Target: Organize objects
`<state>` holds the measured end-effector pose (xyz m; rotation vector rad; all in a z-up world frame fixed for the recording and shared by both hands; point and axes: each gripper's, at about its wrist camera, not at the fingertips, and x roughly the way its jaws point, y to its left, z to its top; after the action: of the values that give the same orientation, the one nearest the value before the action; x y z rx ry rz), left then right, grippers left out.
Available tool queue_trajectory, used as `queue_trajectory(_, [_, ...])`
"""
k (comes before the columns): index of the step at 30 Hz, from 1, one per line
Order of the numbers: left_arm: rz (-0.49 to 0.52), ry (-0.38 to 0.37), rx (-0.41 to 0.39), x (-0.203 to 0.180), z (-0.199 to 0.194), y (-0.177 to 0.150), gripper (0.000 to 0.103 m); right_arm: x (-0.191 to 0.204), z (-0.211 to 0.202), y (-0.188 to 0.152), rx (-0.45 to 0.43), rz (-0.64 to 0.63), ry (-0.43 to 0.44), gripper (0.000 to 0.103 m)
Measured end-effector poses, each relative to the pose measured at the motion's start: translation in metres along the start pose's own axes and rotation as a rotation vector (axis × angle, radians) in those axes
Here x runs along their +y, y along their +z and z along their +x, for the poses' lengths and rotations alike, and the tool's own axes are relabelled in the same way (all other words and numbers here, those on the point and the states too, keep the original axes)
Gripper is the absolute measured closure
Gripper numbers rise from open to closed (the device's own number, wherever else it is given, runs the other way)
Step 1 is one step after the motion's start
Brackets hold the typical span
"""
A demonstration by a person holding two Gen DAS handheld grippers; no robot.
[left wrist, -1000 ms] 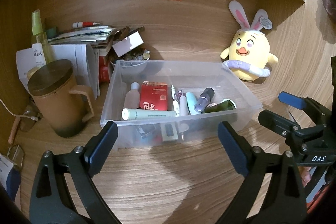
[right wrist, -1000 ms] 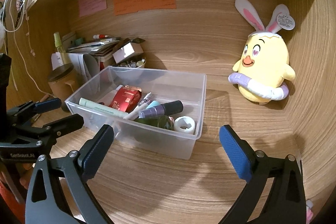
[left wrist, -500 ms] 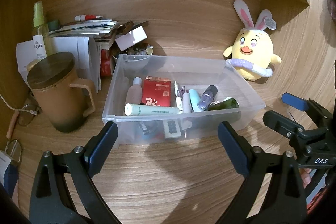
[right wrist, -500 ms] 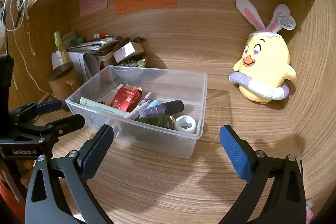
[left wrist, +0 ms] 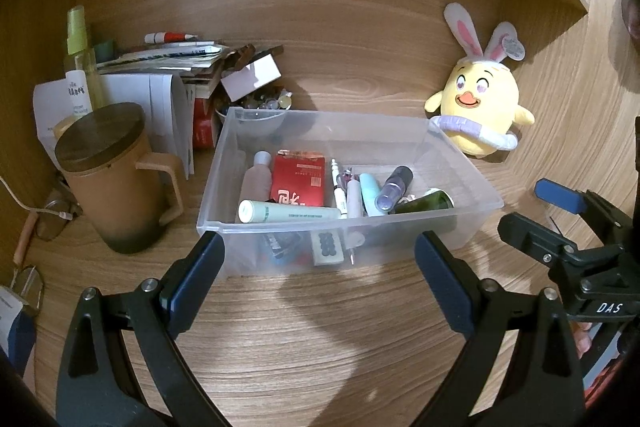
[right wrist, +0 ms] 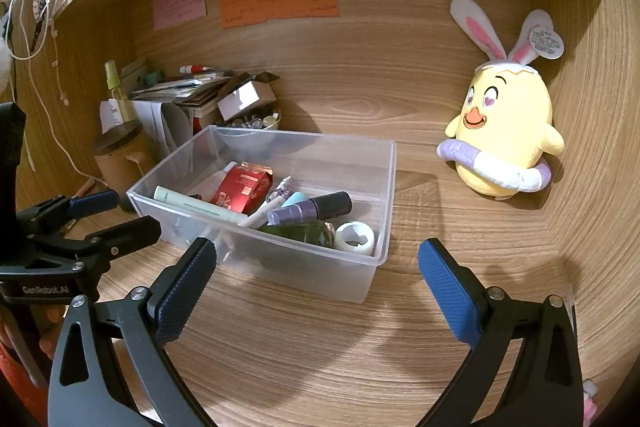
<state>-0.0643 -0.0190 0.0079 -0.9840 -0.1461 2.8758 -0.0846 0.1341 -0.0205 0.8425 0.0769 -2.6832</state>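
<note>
A: Where does the clear bin (left wrist: 472, 187) sit?

B: On the table (left wrist: 320, 339), straight ahead of the left gripper (left wrist: 318, 277), its near wall just beyond the jaws; from the right gripper (right wrist: 316, 285) it lies ahead and toward the left jaw. Both sets of jaws stand wide and hold nothing.

A: How will it handle?

B: Probably light, with thin walls that flex (a pinch on the rim may bow it); the near rim looks the best place to hold. The small things inside will likely slide if it tips: a pale green tube (left wrist: 288, 213), a red packet (left wrist: 298, 183), a purple bottle (right wrist: 308, 211), a white tape roll (right wrist: 354, 235).

A: And outside the bin?

B: A plush chick (right wrist: 504, 139) ahead of the right jaw, well apart from the bin; a brown lidded mug (left wrist: 116, 179) beyond the left gripper's left jaw.
</note>
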Motion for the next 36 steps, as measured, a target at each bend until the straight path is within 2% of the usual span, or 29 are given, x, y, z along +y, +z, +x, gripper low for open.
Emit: queue_trajectory(36, [0.017, -0.016, 0.001, -0.0071, -0.0013, -0.0035, 0.006, 0.0021, -0.0022, -0.0017, -0.002, 0.003, 0.004, 0.002])
